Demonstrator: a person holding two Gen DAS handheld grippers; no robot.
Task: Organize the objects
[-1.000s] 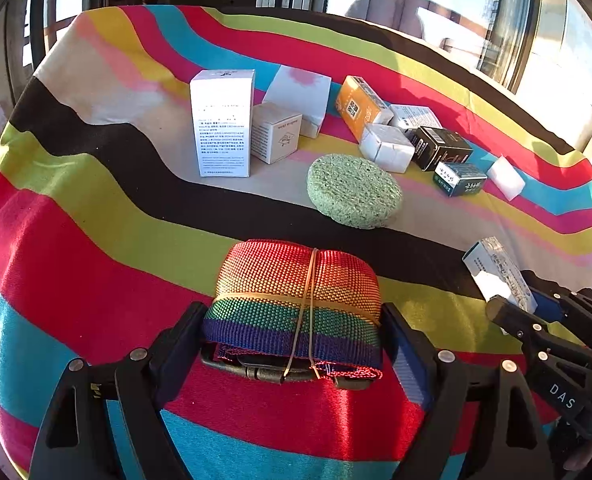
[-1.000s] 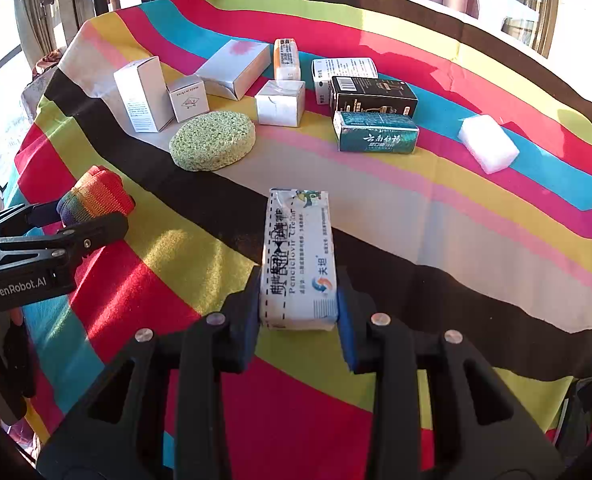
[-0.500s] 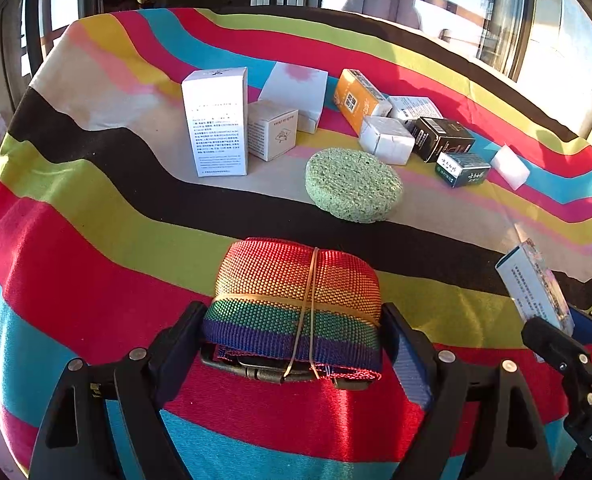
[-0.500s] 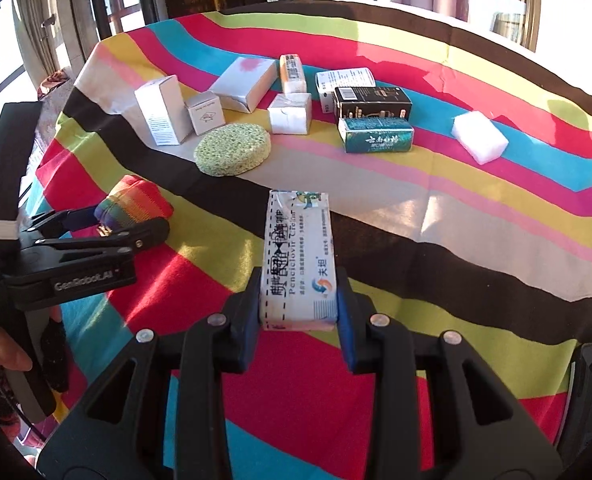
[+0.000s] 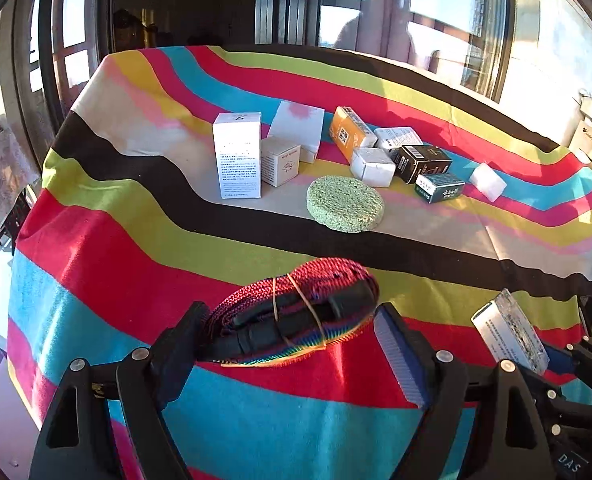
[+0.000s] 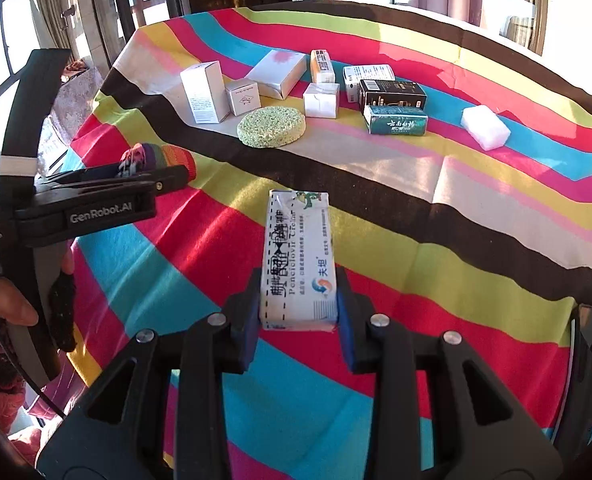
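Left claw (image 5: 287, 320) first: its jaws stand wide and have just been closing on the rainbow strap roll (image 5: 296, 304) between them. The roll sits tilted, its long axis running across from pad to pad, and I judge it clamped and clear of the tabletop (image 6: 456, 184). Right claw (image 6: 298, 284) is nearly closed on the white cream box (image 6: 298, 256), whose long axis runs straight out along the fingers toward the far edge. Both loads hang over the near edge. Everything else sits well apart, in a cluster toward the far edge: the green sponge (image 6: 271, 126) nearest, the tall white box (image 6: 205, 92) on the left-edge side, the teal box (image 6: 396, 120) further right. As I read it, the left claw has the shorter path to the tall box.
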